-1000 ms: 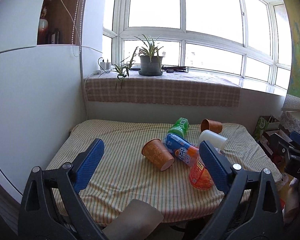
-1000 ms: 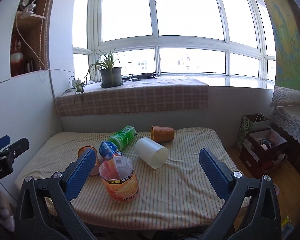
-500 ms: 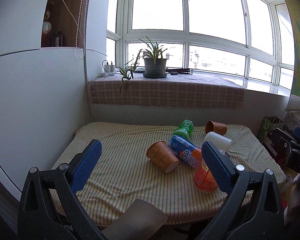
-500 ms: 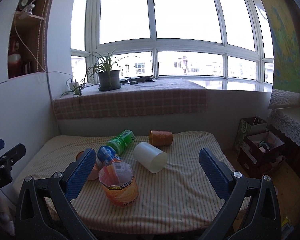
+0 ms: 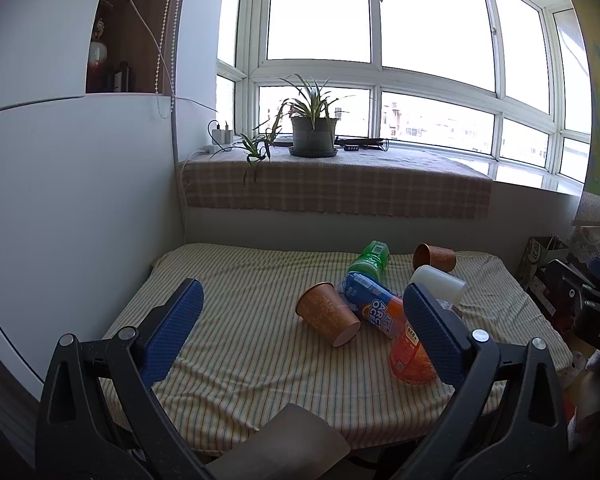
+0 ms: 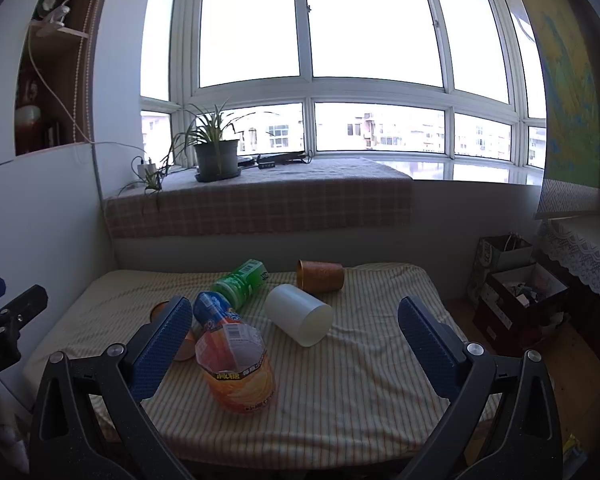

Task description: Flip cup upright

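Cups lie tipped mid-desk: a brown patterned paper cup (image 5: 327, 313) against the blue-labelled orange drink bottle (image 5: 384, 312), then a white plastic cup (image 6: 299, 314). Both grippers — left gripper (image 5: 300, 332), right gripper (image 6: 296, 332) — hover with fingers spread, empty; a careless reach could roll the bottles off.

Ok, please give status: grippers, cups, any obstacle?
Left gripper and right gripper open, empty. White cup on its side, untouched. Orange bottle lying close beside it.
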